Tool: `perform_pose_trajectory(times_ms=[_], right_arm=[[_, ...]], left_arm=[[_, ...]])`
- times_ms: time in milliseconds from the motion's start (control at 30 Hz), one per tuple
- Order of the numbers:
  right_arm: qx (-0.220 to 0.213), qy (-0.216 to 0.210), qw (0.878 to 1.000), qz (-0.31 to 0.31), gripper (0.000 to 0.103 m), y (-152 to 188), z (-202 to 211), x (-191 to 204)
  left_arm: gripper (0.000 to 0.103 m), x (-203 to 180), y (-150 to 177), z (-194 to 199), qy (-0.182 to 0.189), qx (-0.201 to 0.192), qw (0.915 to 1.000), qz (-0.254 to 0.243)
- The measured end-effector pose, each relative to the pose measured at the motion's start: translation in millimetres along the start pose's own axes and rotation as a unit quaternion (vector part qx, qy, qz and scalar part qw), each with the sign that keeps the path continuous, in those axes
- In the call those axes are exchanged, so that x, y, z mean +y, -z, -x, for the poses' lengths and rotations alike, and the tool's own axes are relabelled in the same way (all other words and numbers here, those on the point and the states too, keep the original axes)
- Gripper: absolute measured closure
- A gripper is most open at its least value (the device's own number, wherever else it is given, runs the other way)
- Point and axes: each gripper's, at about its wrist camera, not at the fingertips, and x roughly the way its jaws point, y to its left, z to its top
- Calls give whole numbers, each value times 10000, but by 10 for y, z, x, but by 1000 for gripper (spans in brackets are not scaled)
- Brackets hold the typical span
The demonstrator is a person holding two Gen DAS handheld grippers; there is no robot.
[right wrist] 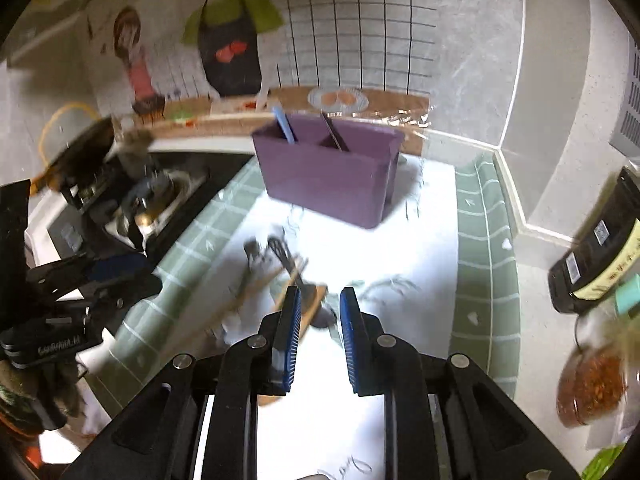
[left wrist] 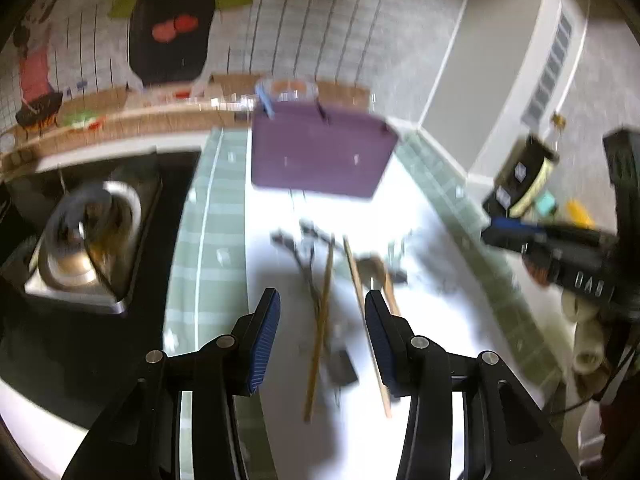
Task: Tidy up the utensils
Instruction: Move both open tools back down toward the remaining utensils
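Kitchen counter under a white sheet with a green grid-patterned mat beneath; painted wall mural behind, steel sink to the left of the left claw.

Left claw: fingers apart, nothing held. Directly ahead and between its tips lies the loose pile of utensils — two long wooden chopsticks, a wooden spoon, dark metal pieces, all crossing one another. Beyond the pile stands the purple rectangular utensil holder, divided into compartments, a blue handle already upright in it.

Right claw: fingers apart, empty, tips just over the pile's near edge; holder well ahead.

Risk: utensils overlap, so closing on one chopstick may drag or flick its neighbours; motion blur suggests fast travel, so a mis-grasp is plausible. The two claws converge on one pile — collision possible.

Legible writing: "DAB" on the other claw's body, in the left view; nothing else can be read.
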Motion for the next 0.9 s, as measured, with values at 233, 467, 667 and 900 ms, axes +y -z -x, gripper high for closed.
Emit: perform_pose_trajectory(times_ms=[233,467,667,900], right_arm=[[140,581,9978,270,83,322,-52,-12],[90,-169,9997,163,83,526,-17,-12],[413,-345,9983,201,83,622,-269,184],[531,-517,9947,711,83,502,-642,601]], left_arm=[[57,159,172,165,-364,-143,9982,448],[56,451,43,513,-879,-590,9922,664],[56,585,75,631,-1044,-903,9886,607],[56,530,167,588,-859,-710,9923,546]])
